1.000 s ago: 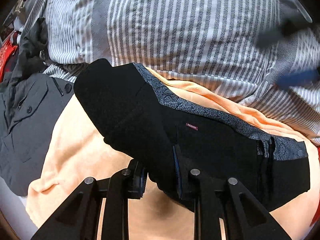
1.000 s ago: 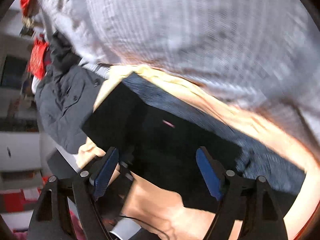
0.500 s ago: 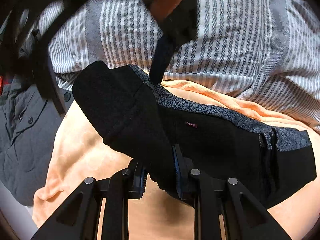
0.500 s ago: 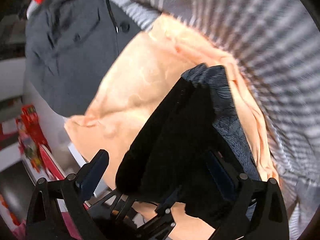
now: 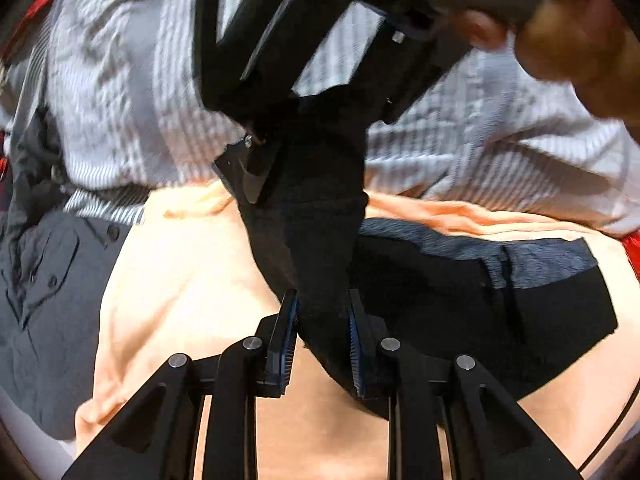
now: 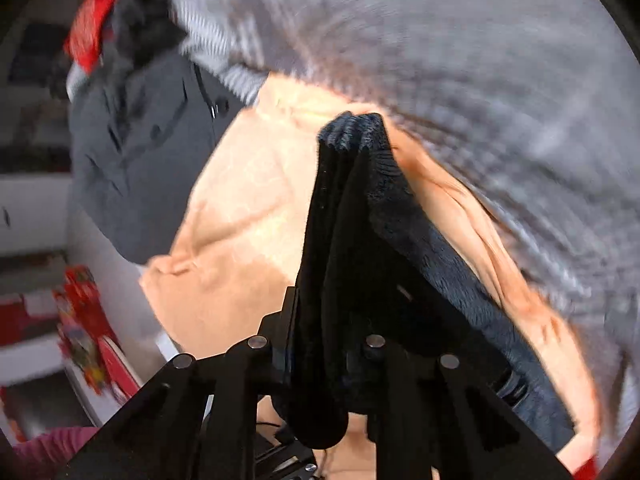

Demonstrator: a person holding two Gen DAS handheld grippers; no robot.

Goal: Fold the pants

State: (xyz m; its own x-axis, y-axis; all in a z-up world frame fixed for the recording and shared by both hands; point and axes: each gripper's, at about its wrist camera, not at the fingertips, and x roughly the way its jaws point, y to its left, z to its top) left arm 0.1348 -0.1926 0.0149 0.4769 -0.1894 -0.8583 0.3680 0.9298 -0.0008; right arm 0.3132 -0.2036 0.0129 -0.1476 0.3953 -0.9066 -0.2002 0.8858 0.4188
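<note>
The black pants (image 5: 460,304), with a grey patterned waistband (image 5: 520,252), lie partly folded on an orange blanket (image 5: 180,292). My left gripper (image 5: 320,320) is shut on a raised fold of the pants near the front edge. My right gripper (image 5: 304,152) comes in from above and is shut on the same lifted fold higher up. In the right wrist view the black fabric (image 6: 344,240) hangs bunched between the jaws of my right gripper (image 6: 324,360), with the waistband end (image 6: 356,128) at its tip.
A grey-and-white striped duvet (image 5: 120,92) lies behind the blanket. A dark grey buttoned shirt (image 5: 44,300) lies to the left, also in the right wrist view (image 6: 144,152). Red items (image 6: 88,320) sit beyond the bed's edge. A hand (image 5: 572,36) is at the upper right.
My right gripper has closed on the left end of the pants and lifted it off the blanket. My left gripper has kept its hold on the fold.
</note>
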